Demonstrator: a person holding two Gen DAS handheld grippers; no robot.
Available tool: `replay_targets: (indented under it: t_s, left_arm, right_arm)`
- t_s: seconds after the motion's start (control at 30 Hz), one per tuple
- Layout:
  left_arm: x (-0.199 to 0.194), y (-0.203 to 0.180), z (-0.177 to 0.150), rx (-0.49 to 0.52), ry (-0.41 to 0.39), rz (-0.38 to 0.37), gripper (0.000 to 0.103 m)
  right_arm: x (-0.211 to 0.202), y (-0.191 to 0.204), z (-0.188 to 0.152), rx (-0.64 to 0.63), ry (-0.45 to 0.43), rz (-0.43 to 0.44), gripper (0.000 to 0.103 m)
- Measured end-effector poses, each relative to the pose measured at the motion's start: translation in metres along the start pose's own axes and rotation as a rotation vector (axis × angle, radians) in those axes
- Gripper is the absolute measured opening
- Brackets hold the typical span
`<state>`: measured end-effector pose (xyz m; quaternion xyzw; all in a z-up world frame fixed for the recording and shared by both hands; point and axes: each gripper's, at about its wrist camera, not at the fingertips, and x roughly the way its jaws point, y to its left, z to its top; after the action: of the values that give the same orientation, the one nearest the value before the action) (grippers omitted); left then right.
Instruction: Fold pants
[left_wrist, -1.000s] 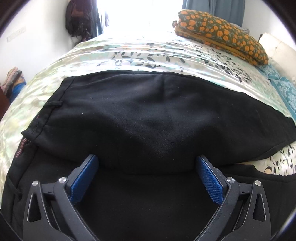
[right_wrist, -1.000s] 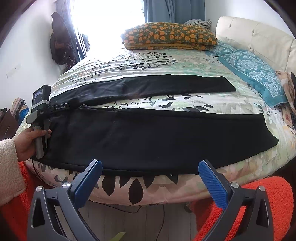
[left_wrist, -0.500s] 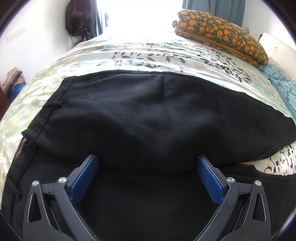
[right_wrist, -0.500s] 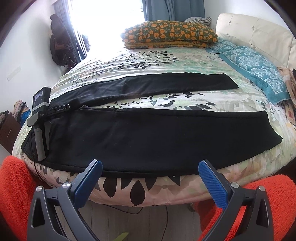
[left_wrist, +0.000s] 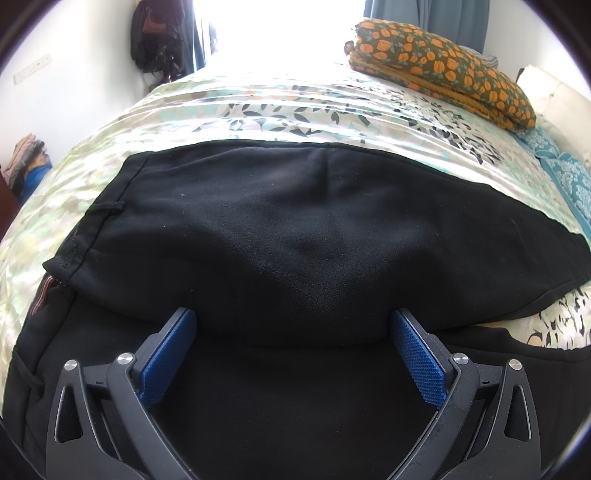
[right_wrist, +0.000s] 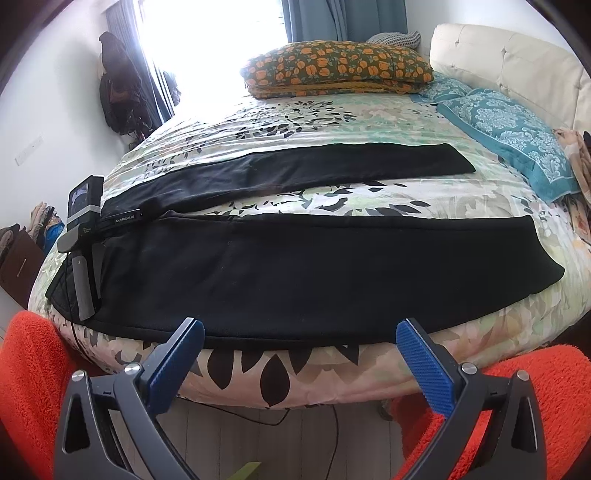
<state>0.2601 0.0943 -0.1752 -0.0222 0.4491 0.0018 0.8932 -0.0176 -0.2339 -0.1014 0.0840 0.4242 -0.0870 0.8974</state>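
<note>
Black pants (right_wrist: 295, 273) lie spread across the bed, waistband at the left and both legs running right; the far leg (right_wrist: 295, 170) is angled away from the near one. My left gripper (left_wrist: 293, 325) rests on the waist end, open, with black pants cloth (left_wrist: 295, 229) bulging just beyond its fingertips. In the right wrist view the left gripper (right_wrist: 83, 236) lies on the pants with no hand on it. My right gripper (right_wrist: 299, 332) is open and holds nothing, hovering off the bed's near edge, short of the near leg's hem side.
The floral bedspread (right_wrist: 295, 110) carries an orange-patterned pillow (right_wrist: 332, 66) and teal pillows (right_wrist: 509, 125) by a cream headboard (right_wrist: 517, 55). Orange fuzzy fabric (right_wrist: 29, 369) fills both lower corners. A cable (right_wrist: 258, 413) runs along the floor under the bed. Bags (right_wrist: 118, 96) hang on the wall.
A hand that held the left gripper a second ago has let go and left the view. The left gripper's own view has not shifted. The right gripper has drifted only slightly.
</note>
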Motion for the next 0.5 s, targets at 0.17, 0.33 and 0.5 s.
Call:
replay_targets:
  t_s: [0.17,0.33,0.5]
  left_arm:
    - [0.000,0.000,0.000,0.000,0.000,0.000,0.103]
    - [0.000,0.001,0.000,0.000,0.000,0.000,0.103]
    - [0.000,0.001,0.000,-0.001,0.000,0.001,0.103]
  right_arm:
    - [0.005,0.000,-0.001,0.006,0.016,0.006,0.103]
    - [0.008,0.009,-0.001,-0.028,0.023,0.015,0.103]
    - [0.006,0.010,-0.001,-0.039,0.018,0.018,0.103]
